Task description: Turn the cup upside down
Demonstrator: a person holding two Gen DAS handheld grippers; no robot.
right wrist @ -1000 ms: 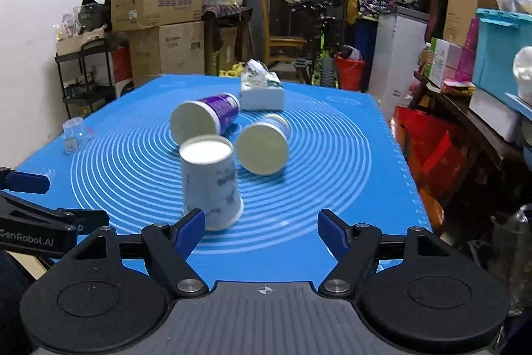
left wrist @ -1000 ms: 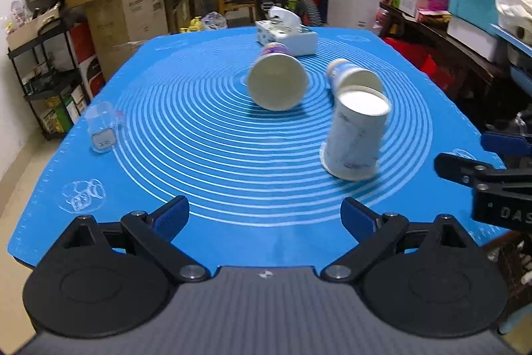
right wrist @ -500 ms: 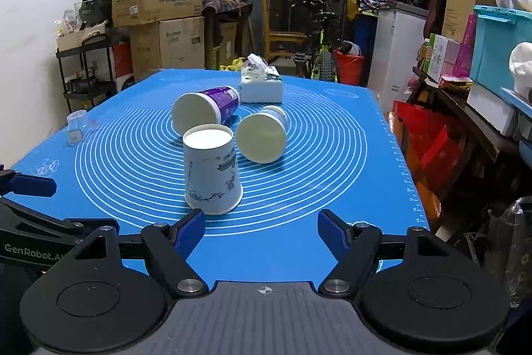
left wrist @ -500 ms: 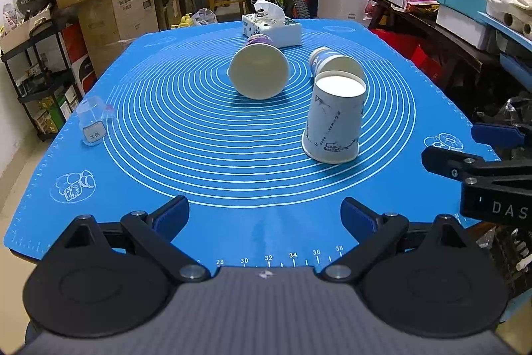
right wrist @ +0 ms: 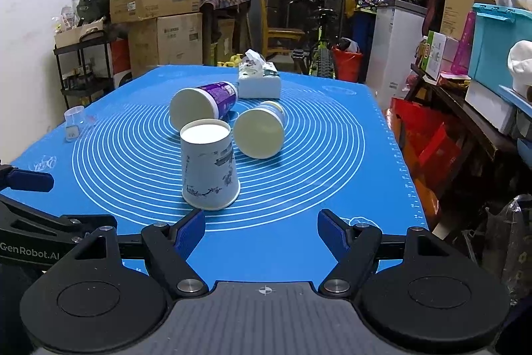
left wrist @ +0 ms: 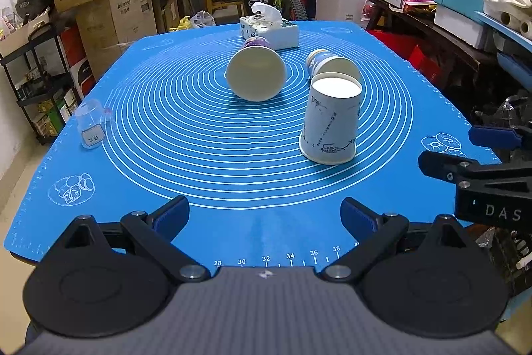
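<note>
**Right wrist view: one cup inverted, two on their sides, both grippers empty**

The right wrist view shows the white cup (right wrist: 209, 168) standing mouth-down on the blue mat (right wrist: 332, 188), its wide rim on the mat and its flat base up. It sits just ahead of the right gripper (right wrist: 261, 232), nearer the left finger. The jaws are spread wide with nothing between them. The left gripper (left wrist: 264, 218) is likewise spread and empty, held back at the near edge of the mat, with the cup ahead and to its right.

Judging from this, the white cup looks already flipped; the purple cup (right wrist: 206, 103) and the third cup (right wrist: 261, 130) lie on their sides, mouths toward the cameras, perhaps next.

Risks:
- Paper cups are light. A finger brushing the white cup on the way past could tip it or slide it.
- The two lying cups would likely roll if nudged rather than gripped squarely.
- Squeezing too hard near an open mouth could crush the wall.

In the way: the white cup stands between the right gripper and both lying cups, which are close together. The tissue box (right wrist: 259, 80) sits just behind the purple cup, limiting room there. A small clear cup (left wrist: 93, 123) stands well apart at the left edge.
</note>
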